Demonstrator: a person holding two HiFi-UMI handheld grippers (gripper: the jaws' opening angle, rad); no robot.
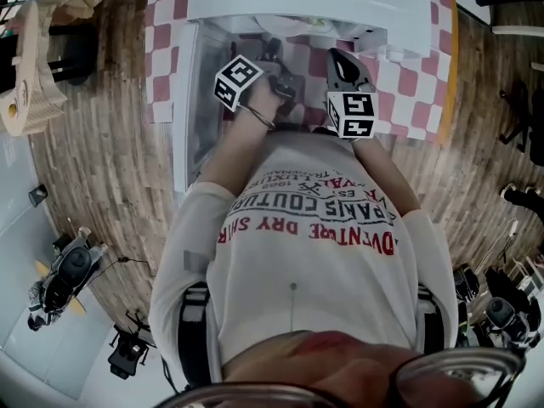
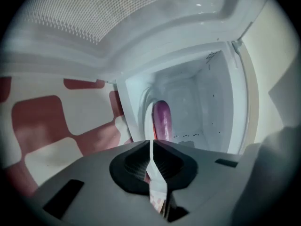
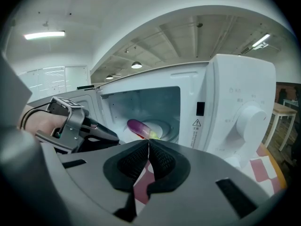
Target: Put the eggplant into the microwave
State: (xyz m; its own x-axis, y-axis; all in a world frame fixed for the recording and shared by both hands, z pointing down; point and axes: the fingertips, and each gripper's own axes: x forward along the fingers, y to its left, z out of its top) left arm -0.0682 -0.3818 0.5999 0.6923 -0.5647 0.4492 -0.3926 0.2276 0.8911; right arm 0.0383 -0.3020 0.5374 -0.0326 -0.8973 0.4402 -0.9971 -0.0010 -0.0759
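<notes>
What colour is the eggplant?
Purple, greenish at one end. The right gripper view shows the eggplant best.

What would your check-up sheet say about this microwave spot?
Surface: table under a red-and-white checked cloth.
Job's things: eggplant lies inside the white microwave; its door is open.
Clutter: nothing seen.
Grippers: left gripper at the opening, jaws a slit apart, empty; right gripper outside, jaws together, empty.
Cables: thin cable on the wood floor.
Surroundings: dark gear standing on that floor.
</notes>
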